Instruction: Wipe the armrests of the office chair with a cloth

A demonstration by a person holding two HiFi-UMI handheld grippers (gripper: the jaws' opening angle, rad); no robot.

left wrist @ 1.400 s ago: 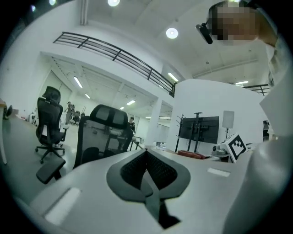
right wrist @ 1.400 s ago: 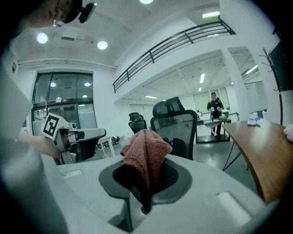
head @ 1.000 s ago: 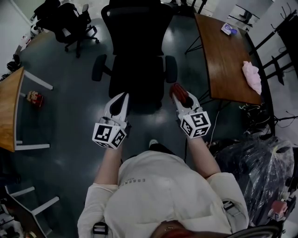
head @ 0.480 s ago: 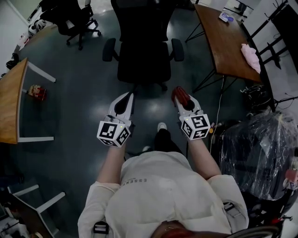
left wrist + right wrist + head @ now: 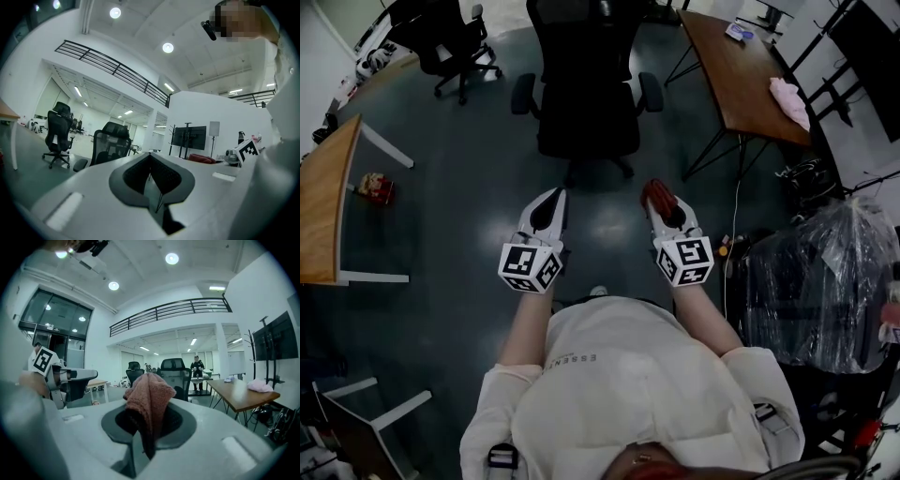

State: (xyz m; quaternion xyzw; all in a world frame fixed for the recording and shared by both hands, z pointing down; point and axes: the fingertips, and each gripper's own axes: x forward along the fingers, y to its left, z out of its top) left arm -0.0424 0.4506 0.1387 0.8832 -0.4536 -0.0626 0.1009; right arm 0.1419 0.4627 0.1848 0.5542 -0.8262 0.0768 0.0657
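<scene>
The black office chair [image 5: 586, 89] stands on the dark floor ahead of me, its left armrest [image 5: 523, 94] and right armrest [image 5: 650, 92] sticking out at the sides. It also shows as the chair [image 5: 108, 146] in the left gripper view and as the chair [image 5: 176, 372] in the right gripper view. My right gripper [image 5: 657, 195] is shut on a reddish-brown cloth [image 5: 149, 401] that bunches up between the jaws. My left gripper [image 5: 550, 201] is shut and holds nothing. Both grippers hang well short of the chair.
A brown desk [image 5: 741, 70] stands at the right with a pink cloth [image 5: 789, 101] on it. A wooden table [image 5: 321, 202] lies at the left, other black chairs [image 5: 441, 37] at the back left, and a plastic-covered heap [image 5: 811, 281] at the right.
The chair now lies farther from both grippers and higher in the head view than a second ago. Both grippers keep their pose, the cloth still held.
</scene>
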